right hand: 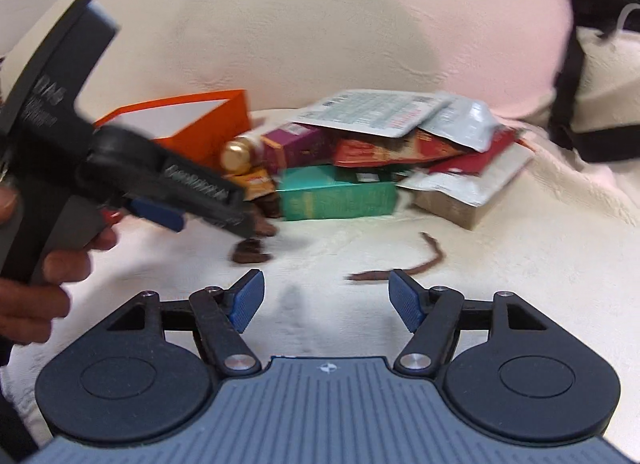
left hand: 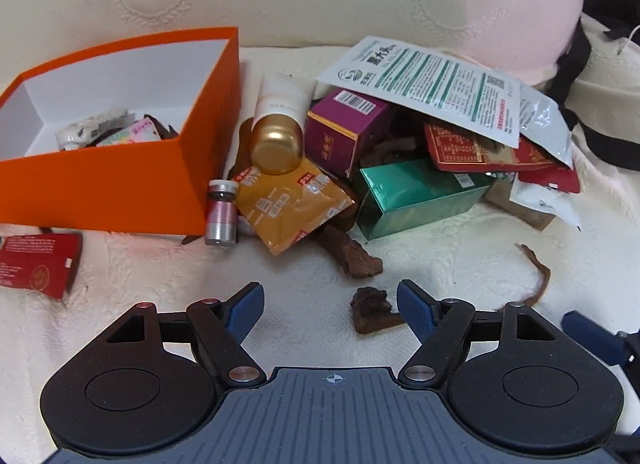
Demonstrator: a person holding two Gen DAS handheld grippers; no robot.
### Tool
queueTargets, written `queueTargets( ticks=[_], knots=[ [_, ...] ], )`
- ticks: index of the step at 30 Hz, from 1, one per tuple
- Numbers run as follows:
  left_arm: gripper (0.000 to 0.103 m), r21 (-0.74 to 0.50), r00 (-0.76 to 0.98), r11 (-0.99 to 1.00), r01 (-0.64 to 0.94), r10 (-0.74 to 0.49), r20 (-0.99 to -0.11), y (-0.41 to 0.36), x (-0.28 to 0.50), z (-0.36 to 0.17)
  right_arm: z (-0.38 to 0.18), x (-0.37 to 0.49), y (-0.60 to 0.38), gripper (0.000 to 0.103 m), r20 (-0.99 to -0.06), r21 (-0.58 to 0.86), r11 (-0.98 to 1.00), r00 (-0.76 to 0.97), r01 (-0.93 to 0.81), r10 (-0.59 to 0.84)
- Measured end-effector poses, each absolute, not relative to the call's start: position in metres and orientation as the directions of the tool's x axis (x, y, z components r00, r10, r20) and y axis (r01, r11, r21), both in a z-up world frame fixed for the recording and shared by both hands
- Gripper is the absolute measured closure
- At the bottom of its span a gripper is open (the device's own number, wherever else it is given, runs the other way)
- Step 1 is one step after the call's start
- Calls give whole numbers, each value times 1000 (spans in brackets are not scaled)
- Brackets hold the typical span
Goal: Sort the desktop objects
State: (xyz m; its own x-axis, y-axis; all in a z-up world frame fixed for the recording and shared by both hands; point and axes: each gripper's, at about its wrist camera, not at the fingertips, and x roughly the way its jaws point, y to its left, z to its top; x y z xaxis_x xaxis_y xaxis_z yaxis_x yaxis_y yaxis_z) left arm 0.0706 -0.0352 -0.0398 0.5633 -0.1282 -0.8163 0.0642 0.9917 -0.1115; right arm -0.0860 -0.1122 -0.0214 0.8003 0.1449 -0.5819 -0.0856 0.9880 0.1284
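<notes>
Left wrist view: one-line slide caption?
Open left gripper hovers by a brown bark-like chunk, orange cardboard box behind left.

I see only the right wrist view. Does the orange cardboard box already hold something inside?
Observer: Yes, the orange cardboard box holds several small packets on its bottom.
Operator: What stands beside the box?
Observer: A small silver-capped glass vial, upright, by its near corner.
Operator: And further left?
Observer: A flat red packet lies on the white cloth, before the box.
</notes>
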Motion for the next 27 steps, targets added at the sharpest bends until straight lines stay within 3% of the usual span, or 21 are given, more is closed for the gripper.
queueTargets(
  ticks=[11, 18, 27],
  knots=[
    [18, -106, 616, 988, 109, -151, -773, -77, 123, 16, 22, -33, -179, 25, -494, 142, 989, 869, 41, 35],
    [18, -144, 578, 987, 66, -155, -801, -104, 179, 12, 27, 17, -193, 21, -507, 18, 999, 861, -38, 42],
    [13, -10, 650, 986, 168, -118, -751, -137, 229, 26, 22, 71, -203, 15, -567, 31, 979, 804, -200, 182]
  ],
)
